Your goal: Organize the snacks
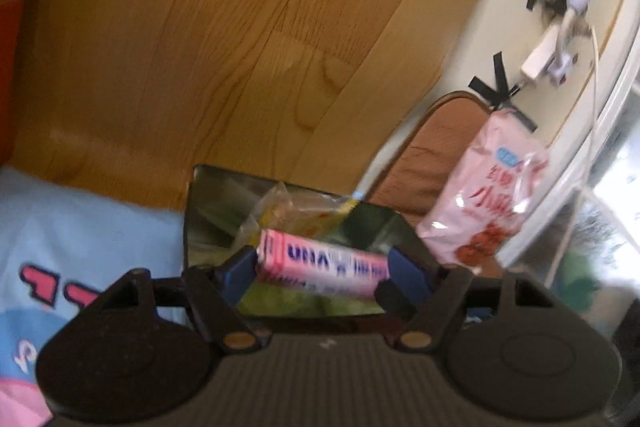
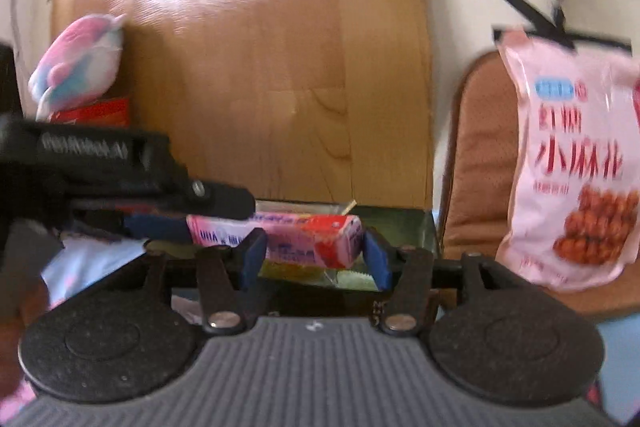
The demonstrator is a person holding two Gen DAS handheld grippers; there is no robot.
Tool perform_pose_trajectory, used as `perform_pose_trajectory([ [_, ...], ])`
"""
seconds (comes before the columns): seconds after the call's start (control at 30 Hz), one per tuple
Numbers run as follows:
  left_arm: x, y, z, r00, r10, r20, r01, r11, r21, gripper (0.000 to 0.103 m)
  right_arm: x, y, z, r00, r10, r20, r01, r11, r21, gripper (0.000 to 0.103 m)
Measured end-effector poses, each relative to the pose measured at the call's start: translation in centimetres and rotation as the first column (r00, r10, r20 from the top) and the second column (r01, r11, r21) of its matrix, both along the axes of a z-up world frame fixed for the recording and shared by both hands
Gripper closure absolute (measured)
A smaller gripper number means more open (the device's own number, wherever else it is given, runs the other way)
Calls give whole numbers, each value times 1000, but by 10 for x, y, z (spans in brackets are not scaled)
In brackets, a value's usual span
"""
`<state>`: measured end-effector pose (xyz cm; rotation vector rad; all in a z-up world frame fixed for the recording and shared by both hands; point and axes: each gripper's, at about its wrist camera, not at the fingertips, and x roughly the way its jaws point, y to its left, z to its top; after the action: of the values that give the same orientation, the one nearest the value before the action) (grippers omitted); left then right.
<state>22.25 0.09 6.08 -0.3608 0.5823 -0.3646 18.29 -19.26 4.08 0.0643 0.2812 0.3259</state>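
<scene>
My left gripper (image 1: 322, 269) and right gripper (image 2: 316, 253) both clamp the pink rectangular candy box (image 1: 320, 265), apparently above the shiny metal tin (image 1: 208, 211); pink snack bag (image 2: 576, 163) at two o'clock.

Each view looks forward and slightly down along its own gripper's black fingers, close above a shiny metal tin (image 1: 288, 187) (image 2: 416, 227); the left wrist view sits further left, facing the wooden panel (image 1: 200, 27) (image 2: 280, 47); the right wrist view sits nearer the pink printed snack bag (image 2: 576, 163) (image 1: 484, 195); both share the long pink candy box (image 1: 324, 263) (image 2: 312, 239), tin, panel and bag.
</scene>
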Motion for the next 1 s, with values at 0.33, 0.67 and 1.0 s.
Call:
perform_pose_trajectory([
  [0.33, -46, -4, 10, 995, 61, 81, -74, 984, 164, 23, -10, -21, 0, 1000, -4, -24, 6, 997, 78, 44],
  [0.67, -109, 22, -16, 986, 168, 11, -164, 946, 280, 12, -45, -32, -17, 988, 46, -149, -28, 992, 121, 46],
  [1.0, -126, 35, -50, 969, 240, -57, -206, 914, 349, 13, -25, -19, -47, 949, 3, -315, 19, 998, 67, 43],
])
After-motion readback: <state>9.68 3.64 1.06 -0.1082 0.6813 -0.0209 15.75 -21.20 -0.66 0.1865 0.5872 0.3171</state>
